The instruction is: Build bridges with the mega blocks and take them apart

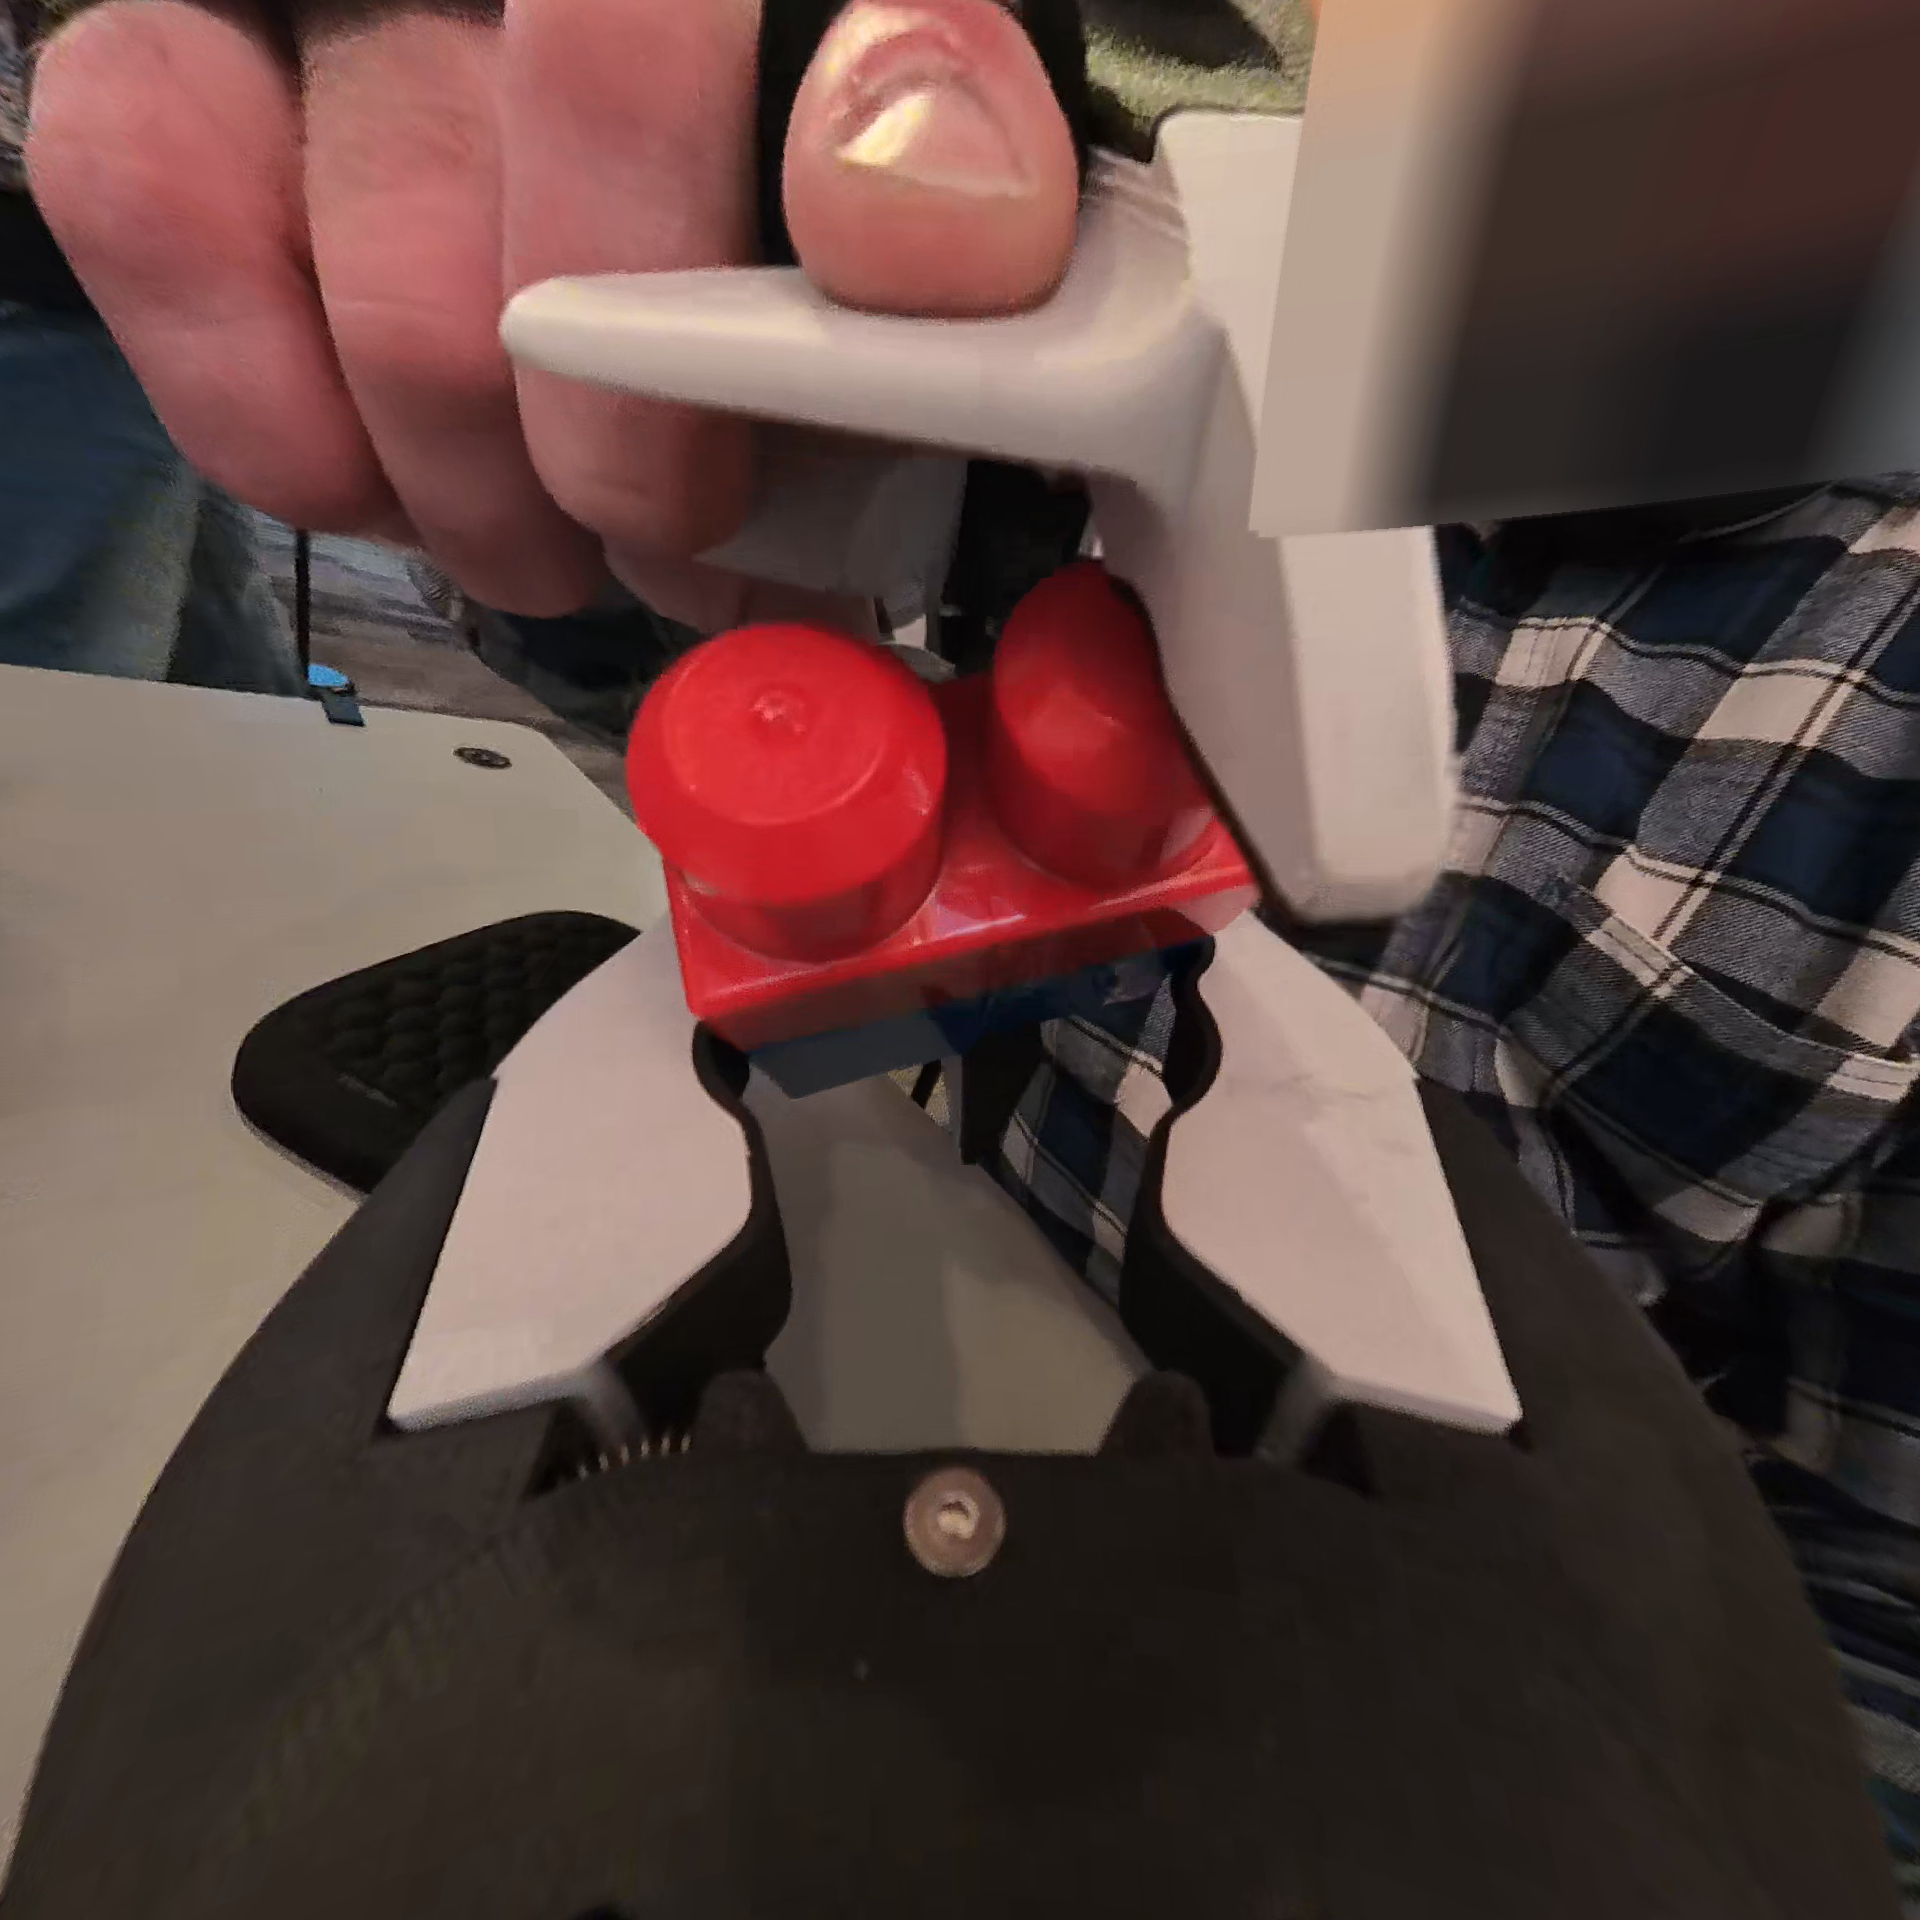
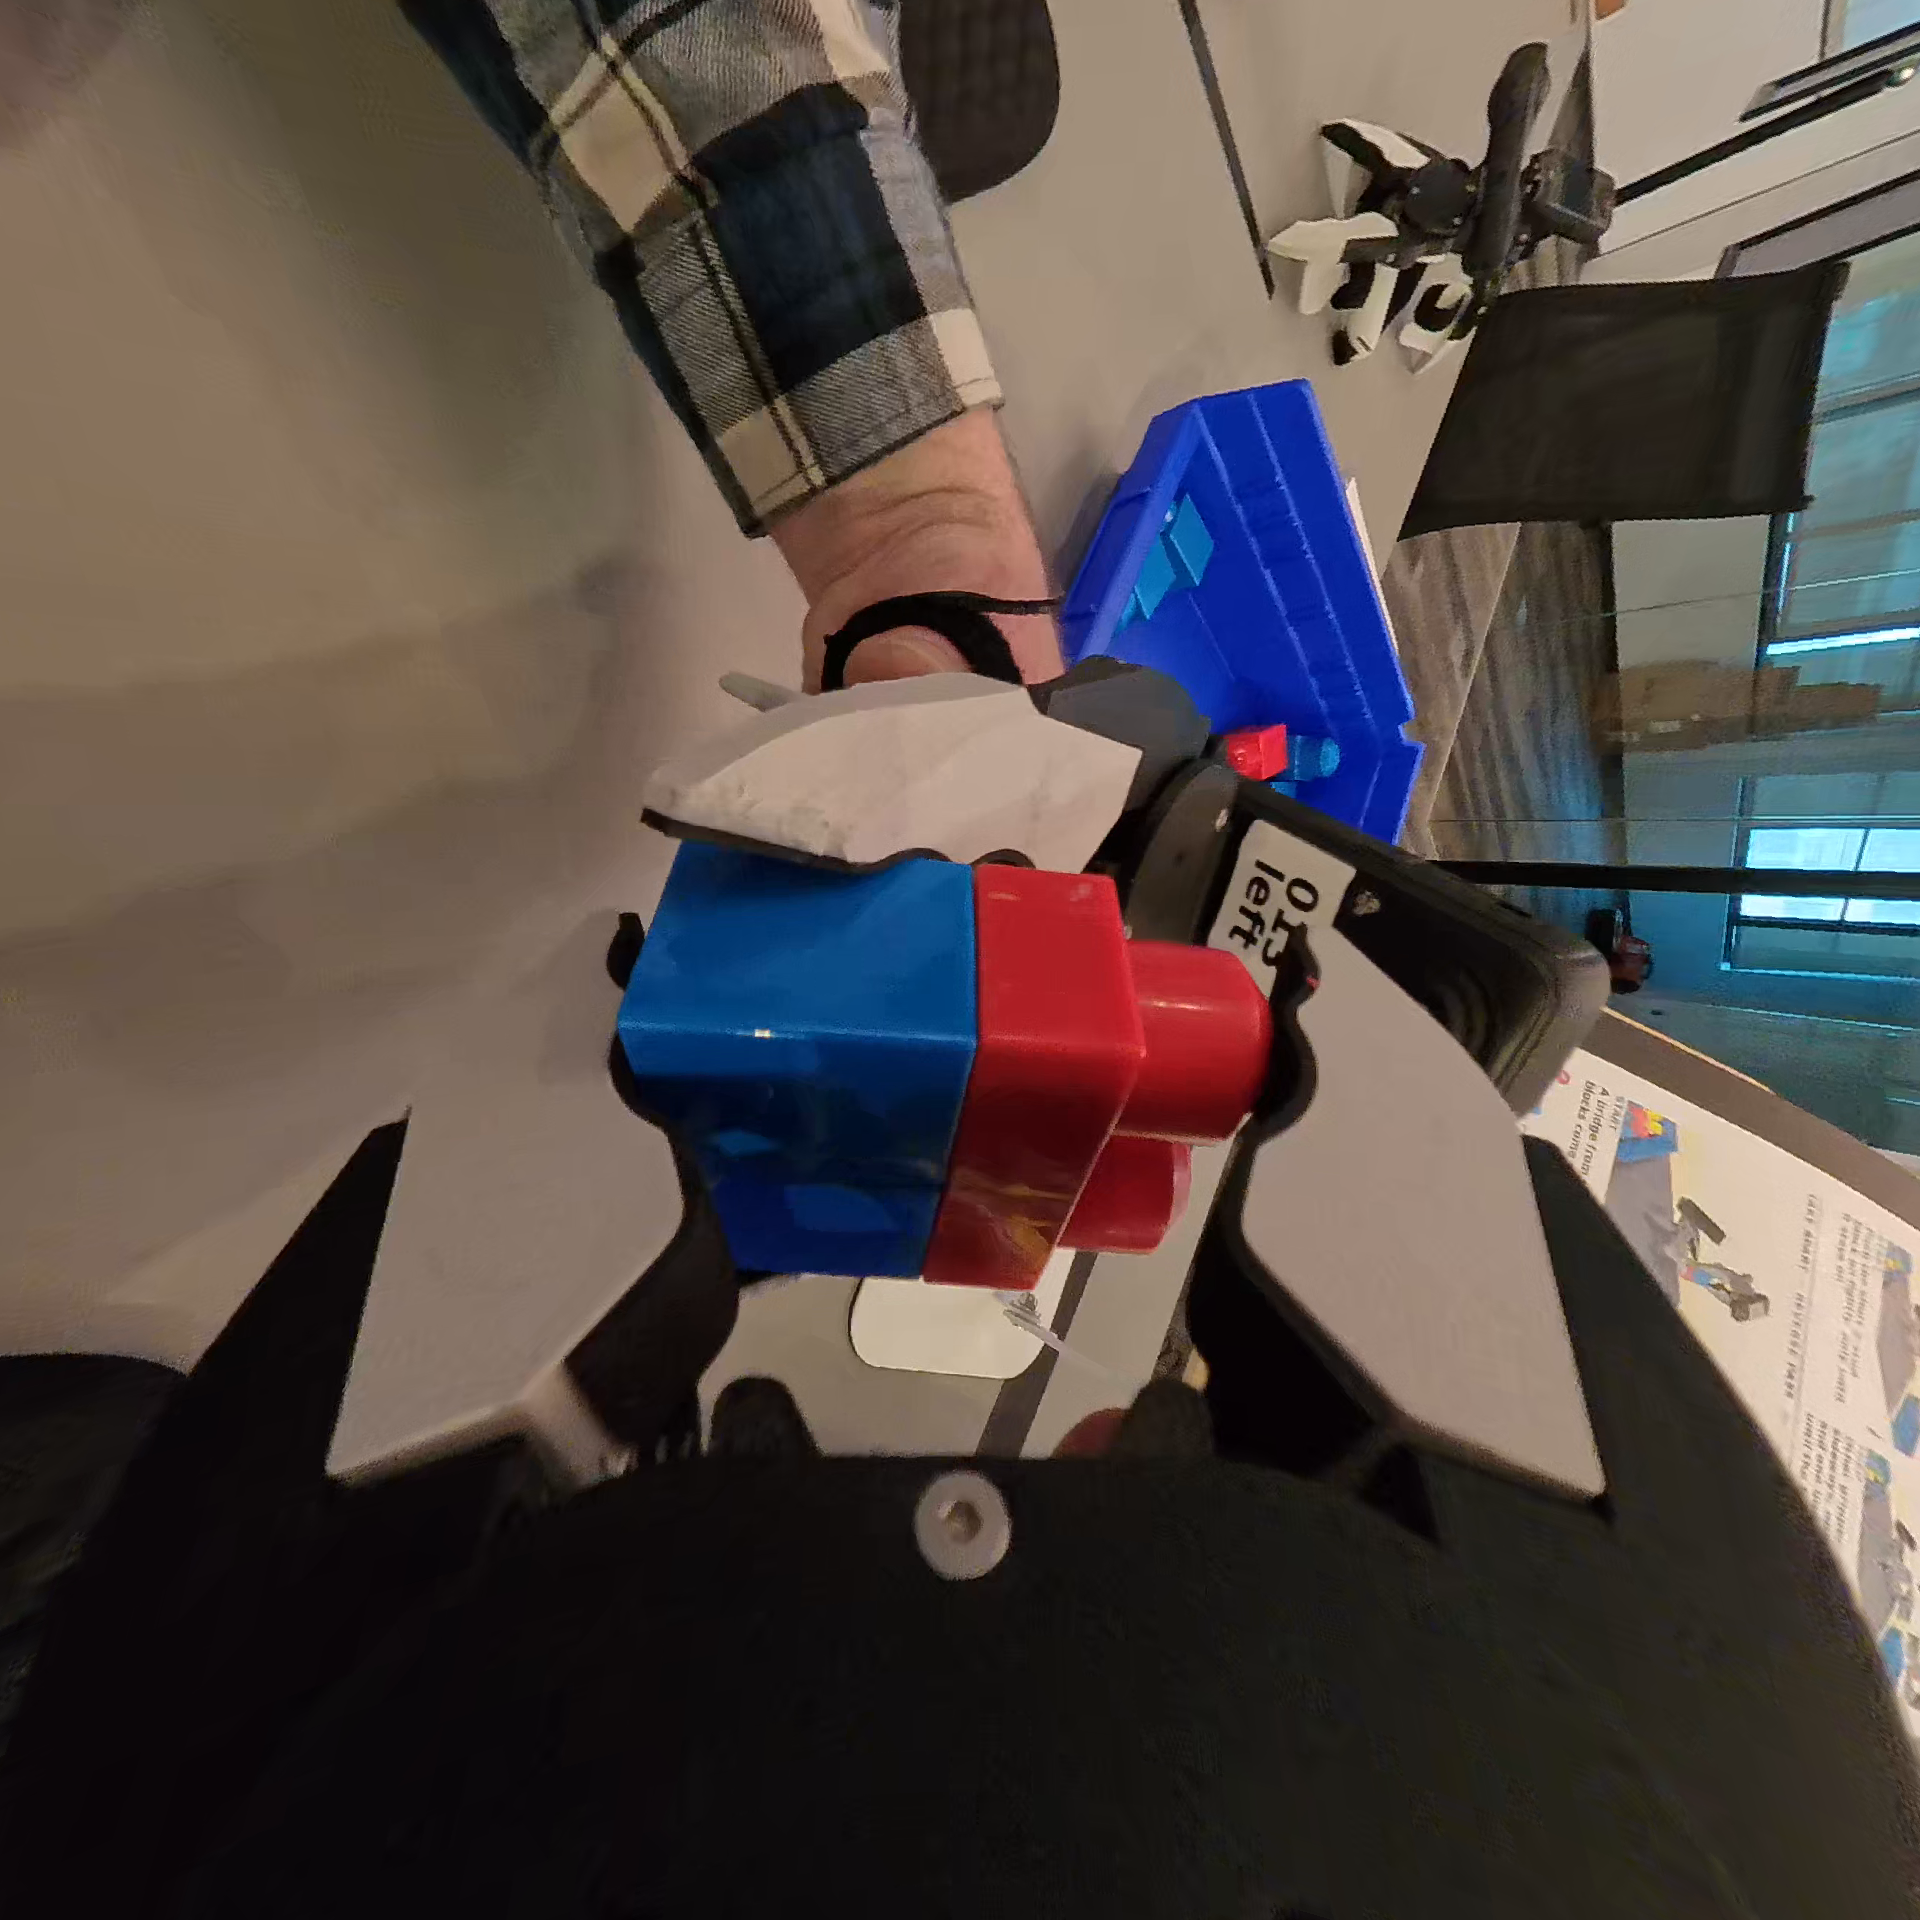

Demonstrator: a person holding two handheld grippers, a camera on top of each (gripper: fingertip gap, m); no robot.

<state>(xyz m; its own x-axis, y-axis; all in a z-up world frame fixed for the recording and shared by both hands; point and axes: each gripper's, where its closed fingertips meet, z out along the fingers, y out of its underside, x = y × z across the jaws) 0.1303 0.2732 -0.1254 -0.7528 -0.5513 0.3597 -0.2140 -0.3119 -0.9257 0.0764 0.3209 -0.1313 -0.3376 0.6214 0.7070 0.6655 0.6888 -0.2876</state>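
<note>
From the left wrist view there is no bin to see; the left gripper (image 1: pixel 961 997) has its fingers closed on the ends of a blue block (image 1: pixel 935 1023) with a red block (image 1: pixel 935 831) stacked on it, studs facing the camera, right at the fingertips. Beyond the blocks the white finger of the right gripper (image 1: pixel 1320 748) lies against the far red stud, a hand (image 1: pixel 416 270) above it, a plaid shirt (image 1: pixel 1662 831) to the right and a black chair (image 1: pixel 416 1018) low on the left. From the right wrist view a blue bin (image 2: pixel 1288 582) sits beyond the fingertips on the grey table (image 2: pixel 312 520), with a few small red and blue blocks (image 2: pixel 1283 750) inside. The right gripper (image 2: pixel 956 1049) spans the joined pair lengthwise, one finger at the blue end, the other at the red stud; whether its pads press I cannot tell. The left gripper's finger lies across the top of the blue block. A printed sheet (image 2: pixel 1766 1299) lies far right, a spare gripper (image 2: pixel 1434 218) well beyond.
</note>
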